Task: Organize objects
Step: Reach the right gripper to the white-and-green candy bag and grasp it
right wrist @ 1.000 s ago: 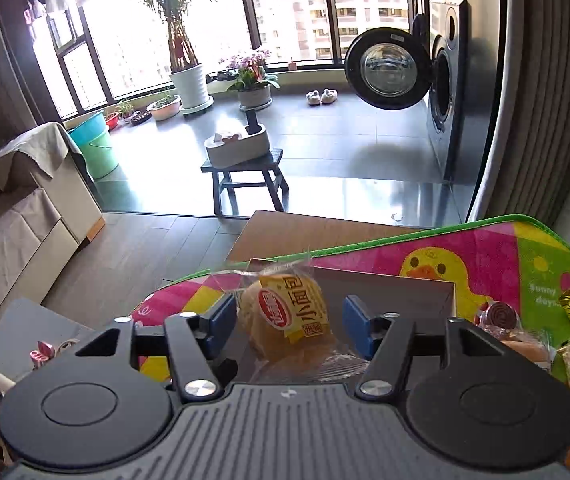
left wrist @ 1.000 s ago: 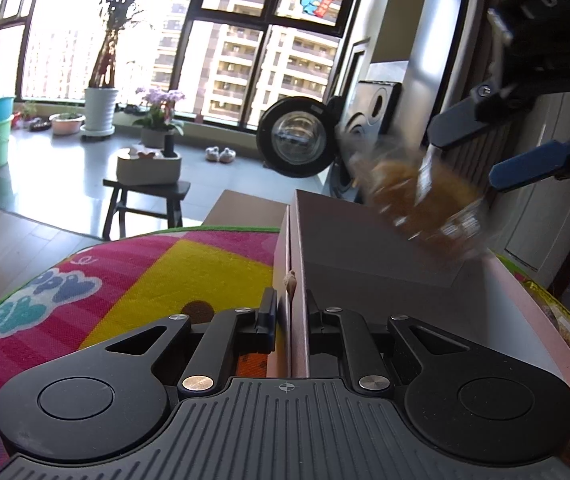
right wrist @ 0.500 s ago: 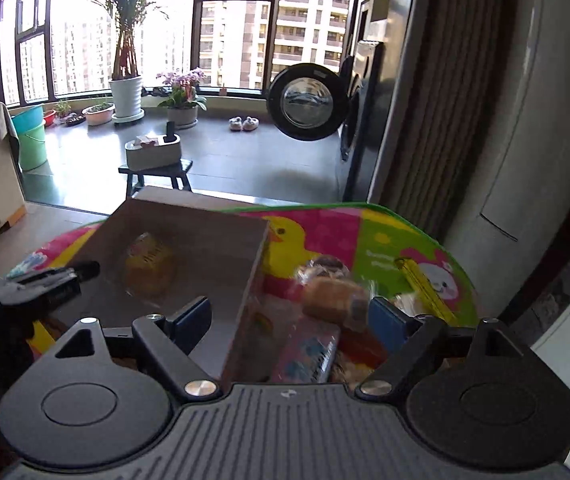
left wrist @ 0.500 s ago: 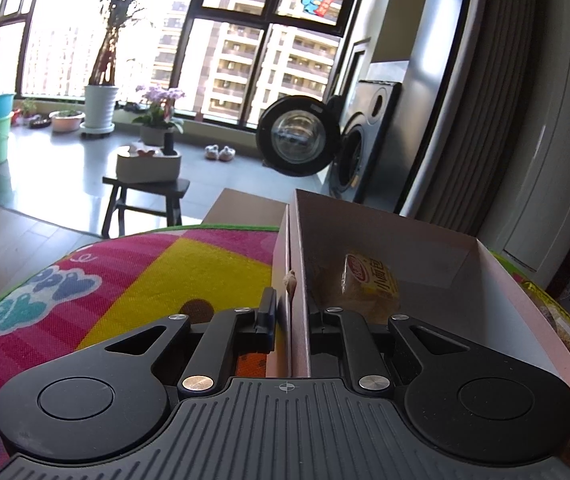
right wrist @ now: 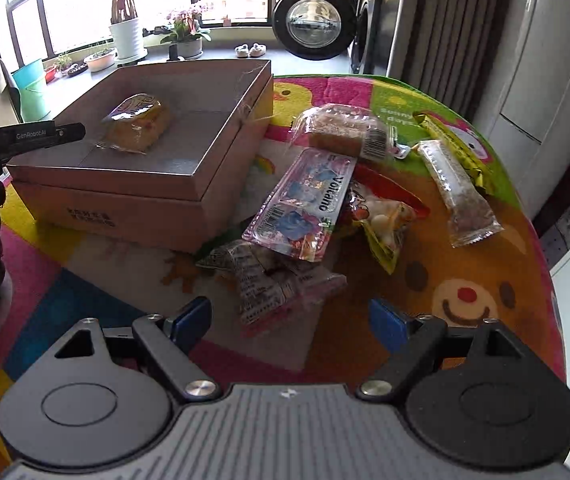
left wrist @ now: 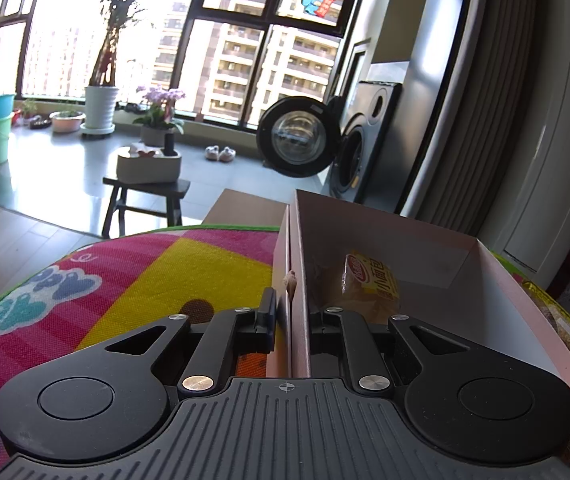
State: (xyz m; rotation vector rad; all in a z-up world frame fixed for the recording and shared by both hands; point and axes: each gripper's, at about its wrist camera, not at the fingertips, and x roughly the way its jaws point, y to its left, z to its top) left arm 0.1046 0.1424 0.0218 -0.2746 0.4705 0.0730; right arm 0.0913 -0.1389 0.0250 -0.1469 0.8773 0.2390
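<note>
A cardboard box stands on the colourful mat. Inside it lies a wrapped bread pack, which the left wrist view shows behind the box wall as bread pack. My left gripper is shut on the box's near wall; it shows as a black arm, the left gripper, at the box's left edge. My right gripper is open and holds nothing. It hovers over a clear-wrapped packet at the front of a snack pile.
Loose snacks lie right of the box: a Voltano pack, a wrapped cake, a candy bag, a long bar and a yellow bar. The mat ends at the right beside a white cabinet.
The right gripper let go of the bread pack, which now lies in the box. It then swung right and down to the snack pile. The left gripper kept its hold on the box wall.
</note>
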